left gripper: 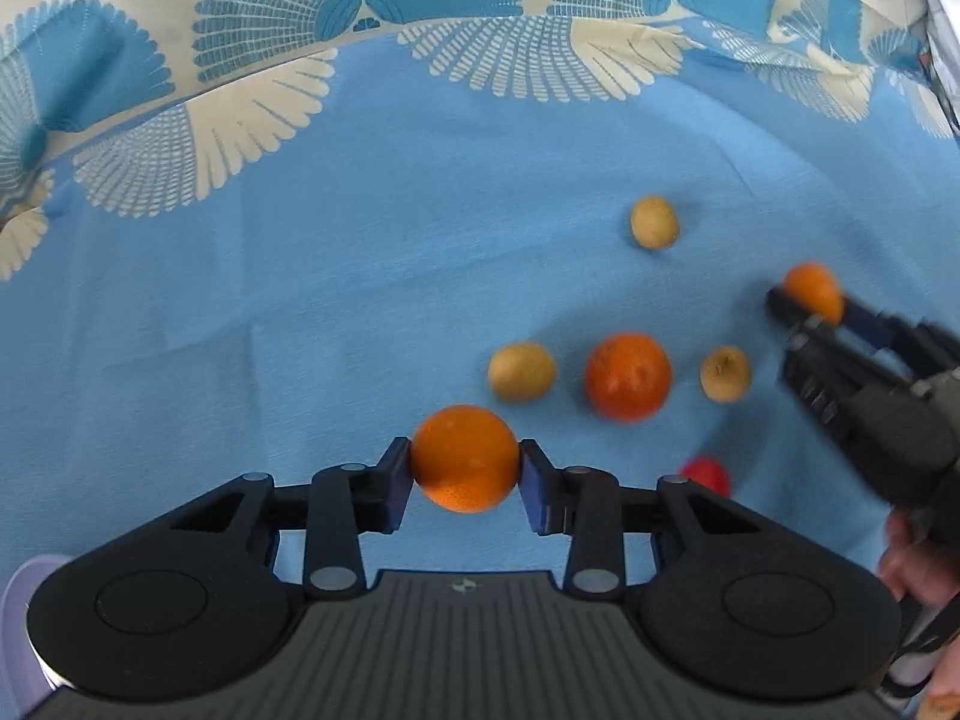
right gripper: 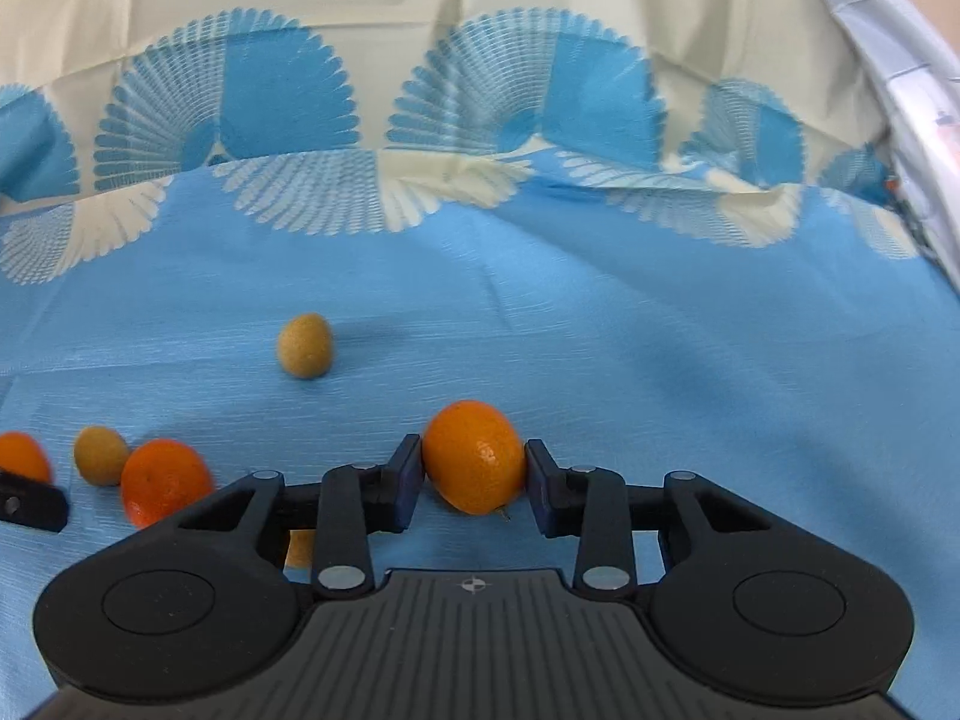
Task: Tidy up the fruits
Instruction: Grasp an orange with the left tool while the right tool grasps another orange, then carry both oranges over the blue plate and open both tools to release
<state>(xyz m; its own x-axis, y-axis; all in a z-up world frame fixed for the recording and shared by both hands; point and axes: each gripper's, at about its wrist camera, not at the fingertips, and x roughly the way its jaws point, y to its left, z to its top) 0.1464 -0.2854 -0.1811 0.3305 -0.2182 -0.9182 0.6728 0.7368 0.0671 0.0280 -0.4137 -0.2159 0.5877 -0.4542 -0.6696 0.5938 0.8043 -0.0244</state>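
The left tool (left gripper: pixel 465 459) held a round orange (left gripper: pixel 465 457) tight between its two fingers, one pad pressed on each side. The orange hung just above the blue cloth (left gripper: pixel 300 330) that covered the counter.

The right tool (right gripper: pixel 474 468) held a second orange (right gripper: pixel 474 456), a bit egg-shaped, in the same way, squeezed from both sides. A tiny stem poked out under it. In the left camera this right tool (left gripper: pixel 807 306) showed at the far right, a little blurry, with its orange (left gripper: pixel 813 291) at the tips and part of a hand (left gripper: pixel 918 558) behind it.

More fruit lay on the cloth between the two tools. A big darker orange (left gripper: pixel 628 377) sat in the middle. A small tan fruit (left gripper: pixel 521 371) lay near it on one side, and another tan fruit (left gripper: pixel 725 373) lay near it on the other side. They were not touching. A third tan fruit (left gripper: pixel 654 222) sat alone, farther back. A small red fruit (left gripper: pixel 707 476) peeked out just behind the left tool's right finger; most of it was hidden.

At the back, the cloth had a border of big blue and cream fan shapes (left gripper: pixel 282 42) and rose up in folds.
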